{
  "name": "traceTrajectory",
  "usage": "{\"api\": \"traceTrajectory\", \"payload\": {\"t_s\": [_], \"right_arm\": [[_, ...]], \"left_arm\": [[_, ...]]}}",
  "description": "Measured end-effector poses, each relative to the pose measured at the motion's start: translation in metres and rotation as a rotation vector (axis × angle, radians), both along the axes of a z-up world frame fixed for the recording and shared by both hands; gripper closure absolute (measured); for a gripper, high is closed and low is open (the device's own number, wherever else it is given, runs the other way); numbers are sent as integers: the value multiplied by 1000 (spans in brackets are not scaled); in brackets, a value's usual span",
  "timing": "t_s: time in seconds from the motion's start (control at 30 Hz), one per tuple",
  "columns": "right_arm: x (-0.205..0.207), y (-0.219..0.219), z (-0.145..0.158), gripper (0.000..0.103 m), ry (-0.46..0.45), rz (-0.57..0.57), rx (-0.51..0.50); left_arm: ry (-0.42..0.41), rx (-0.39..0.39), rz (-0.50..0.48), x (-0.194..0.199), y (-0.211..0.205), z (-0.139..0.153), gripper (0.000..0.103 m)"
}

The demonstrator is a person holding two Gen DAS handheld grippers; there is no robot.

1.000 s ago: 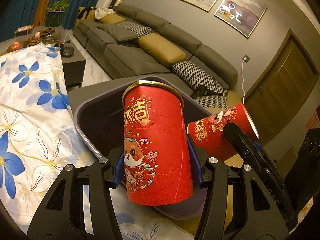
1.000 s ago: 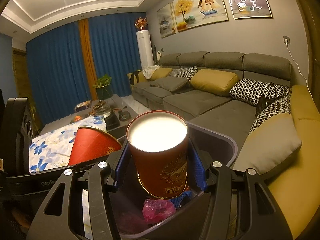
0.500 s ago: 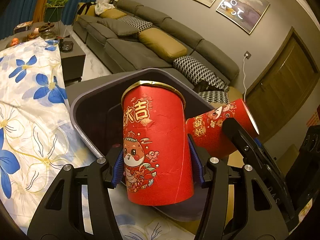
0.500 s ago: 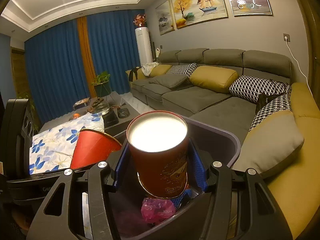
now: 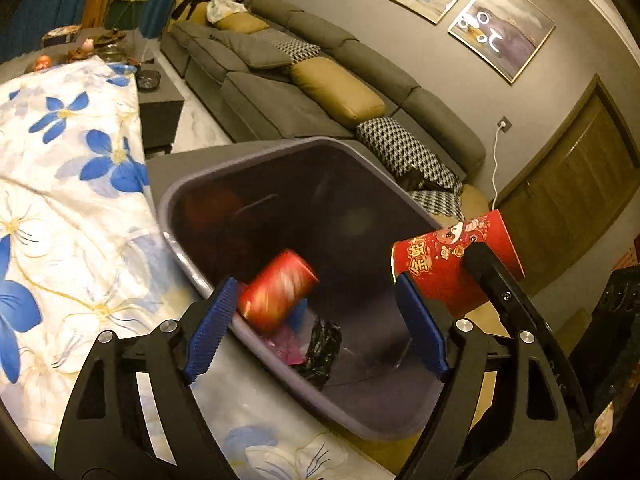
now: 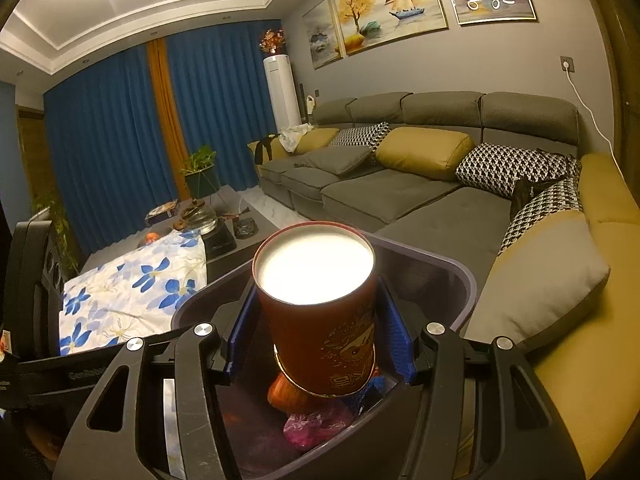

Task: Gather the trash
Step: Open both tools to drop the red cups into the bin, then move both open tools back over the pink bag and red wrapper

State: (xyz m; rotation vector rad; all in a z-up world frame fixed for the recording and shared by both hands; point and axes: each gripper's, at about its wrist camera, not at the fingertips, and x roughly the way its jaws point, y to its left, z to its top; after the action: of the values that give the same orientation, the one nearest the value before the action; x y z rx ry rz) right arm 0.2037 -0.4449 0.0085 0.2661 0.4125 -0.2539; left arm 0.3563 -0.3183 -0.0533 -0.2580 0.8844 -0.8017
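Note:
In the left wrist view my left gripper (image 5: 314, 288) hangs over the dark grey bin (image 5: 168, 216), its jaws opening and gripping nothing. A red paper cup (image 5: 278, 292), blurred, drops between the blue pads into the bin onto a pink wrapper and a black bag (image 5: 324, 344). On the right a second red cup (image 5: 440, 256) sits in my right gripper. In the right wrist view that gripper (image 6: 316, 320) holds this cup (image 6: 316, 264) above the bin rim (image 6: 460, 272). Its pads still touch the cup's sides as the jaws begin opening. The dropped cup (image 6: 286, 396) shows below, by pink trash (image 6: 316, 424).
A white cloth with blue flowers (image 5: 60, 200) covers the table left of the bin. A grey sofa (image 5: 280, 104) with mustard and checked cushions runs behind and to the right. A low dark table (image 6: 224, 236) with small items stands farther back, before blue curtains.
The left jaws have spread wide and let go of their red cup, which has fallen into the bin. The right gripper still holds its cup in about the same place.

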Motion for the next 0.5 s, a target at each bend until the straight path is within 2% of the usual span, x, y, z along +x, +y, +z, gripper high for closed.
{"api": "traceTrajectory", "payload": {"t_s": [0.2,0.37,0.5], "right_arm": [[-5,4,5,39,-21,-3,2],[-18,19,11,29,-53,8,-18],[-27,37,14,26,-64,44,-31]], "left_arm": [[-52,11,97,-10,31,10,14],[-115,48,207,-26,66,16,13],[-151,68,301,-43,99,25,13]]}}
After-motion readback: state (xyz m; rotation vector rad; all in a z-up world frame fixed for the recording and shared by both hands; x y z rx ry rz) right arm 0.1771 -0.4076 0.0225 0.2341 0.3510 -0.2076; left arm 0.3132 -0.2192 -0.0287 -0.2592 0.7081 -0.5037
